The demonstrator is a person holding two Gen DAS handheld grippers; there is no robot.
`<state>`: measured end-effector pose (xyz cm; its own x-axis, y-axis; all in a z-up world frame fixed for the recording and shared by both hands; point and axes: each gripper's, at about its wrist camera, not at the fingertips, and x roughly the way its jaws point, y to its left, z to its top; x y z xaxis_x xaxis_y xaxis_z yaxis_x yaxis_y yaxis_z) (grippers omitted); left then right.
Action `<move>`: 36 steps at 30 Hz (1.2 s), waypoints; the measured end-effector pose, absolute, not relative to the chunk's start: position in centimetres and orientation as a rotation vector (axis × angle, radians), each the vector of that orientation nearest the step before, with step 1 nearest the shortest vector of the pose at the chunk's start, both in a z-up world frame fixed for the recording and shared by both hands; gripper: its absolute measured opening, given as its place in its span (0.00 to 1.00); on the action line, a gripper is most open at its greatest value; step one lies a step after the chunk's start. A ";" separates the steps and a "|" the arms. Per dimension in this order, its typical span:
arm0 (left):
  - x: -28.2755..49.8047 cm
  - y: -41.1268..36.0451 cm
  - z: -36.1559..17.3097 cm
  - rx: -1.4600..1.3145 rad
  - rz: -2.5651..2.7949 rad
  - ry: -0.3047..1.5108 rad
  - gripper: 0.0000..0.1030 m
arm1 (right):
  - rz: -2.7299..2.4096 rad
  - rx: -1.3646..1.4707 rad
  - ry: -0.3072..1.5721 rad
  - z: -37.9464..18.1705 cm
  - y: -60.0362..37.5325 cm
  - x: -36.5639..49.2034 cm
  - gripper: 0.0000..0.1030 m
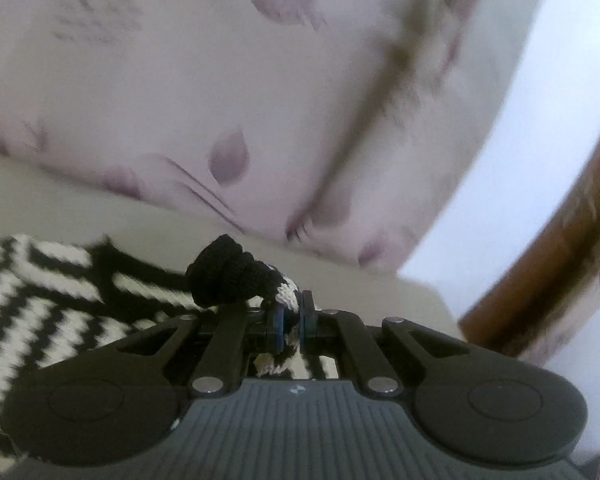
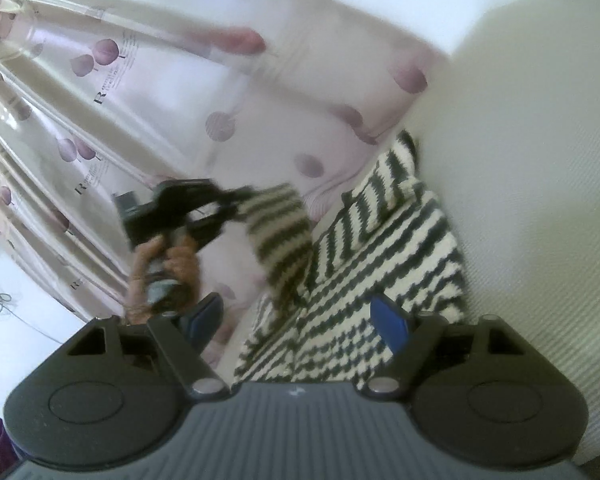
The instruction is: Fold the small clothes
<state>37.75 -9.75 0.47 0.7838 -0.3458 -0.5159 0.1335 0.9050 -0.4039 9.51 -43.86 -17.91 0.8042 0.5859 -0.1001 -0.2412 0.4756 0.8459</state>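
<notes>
2 wrist-camera views over a pale, textured cushioned surface, with a sheer curtain printed with mauve dots behind it.

A black-and-white zigzag-striped knitted garment lies spread on the surface. The left gripper is clenched on 1 end of a narrow part of it, seemingly a sleeve; the black cuff bunches just beyond the blue pads. In the right wrist view, a person's hand holds this gripper raised beside the garment, and the striped sleeve hangs from it down to the body of the knit.

The right gripper is released, with jaws wide and nothing between them, hovering near the garment's edge closest to the camera.

The step in hand appears to be a sleeve fold: the lifted sleeve is held clear of the body. The next move probably calls for carrying the cuff across the torso and laying it flat, while the free gripper steadies the knit so it does not drag. Both views are motion-blurred, so finer detail cannot be told.
</notes>
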 end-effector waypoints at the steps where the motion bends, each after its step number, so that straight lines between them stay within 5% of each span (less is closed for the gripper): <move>1: 37.9 -10.6 -0.5 -0.343 -0.281 0.625 0.08 | 0.522 0.946 0.410 -18.0 -44.0 9.7 0.80; 3: 38.1 -11.9 -2.2 -0.321 -0.326 0.640 0.13 | 0.523 0.939 0.414 -18.1 -44.3 10.0 0.80; 4: 38.1 -12.2 -2.9 -0.313 -0.347 0.645 0.31 | 0.525 0.936 0.415 -18.1 -44.4 10.3 0.80; 5: 38.1 -12.5 -3.3 -0.306 -0.366 0.647 0.61 | 0.526 0.934 0.417 -18.1 -44.5 10.5 0.80; 7: 37.3 -12.2 -3.5 -0.316 -0.382 0.620 0.90 | 0.520 0.925 0.426 -18.1 -44.5 11.0 0.80; 8: 36.6 -11.7 -3.2 -0.335 -0.393 0.577 0.93 | 0.518 0.914 0.430 -17.9 -44.4 11.3 0.80; 15: 31.8 -4.6 -1.2 -0.348 -0.326 0.454 1.00 | 0.529 0.702 0.439 -14.1 -42.0 16.0 0.80; 18: 28.6 0.2 -3.2 -0.314 -0.178 0.420 1.00 | 0.520 0.651 0.457 -11.9 -39.9 20.0 0.87; 28: 25.8 9.5 -9.6 -0.419 0.142 0.377 0.99 | 0.237 0.180 0.582 -12.6 -24.3 31.2 0.84; 29: 25.5 9.3 -9.8 -0.380 0.157 0.373 0.99 | 0.196 0.160 0.597 -13.2 -24.3 31.7 0.79; 31: 25.3 9.1 -10.4 -0.354 0.153 0.377 0.99 | 0.150 0.238 0.599 -14.1 -26.9 31.7 0.46; 36: 23.9 8.0 -9.9 -0.302 0.112 0.308 1.00 | 0.197 0.734 0.601 -16.9 -36.7 29.8 0.49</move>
<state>23.88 7.97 -9.93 0.9472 0.0626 -0.3145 -0.1541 0.9489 -0.2752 29.79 -36.69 -16.88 0.8150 0.3719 -0.4444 0.0359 0.7330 0.6793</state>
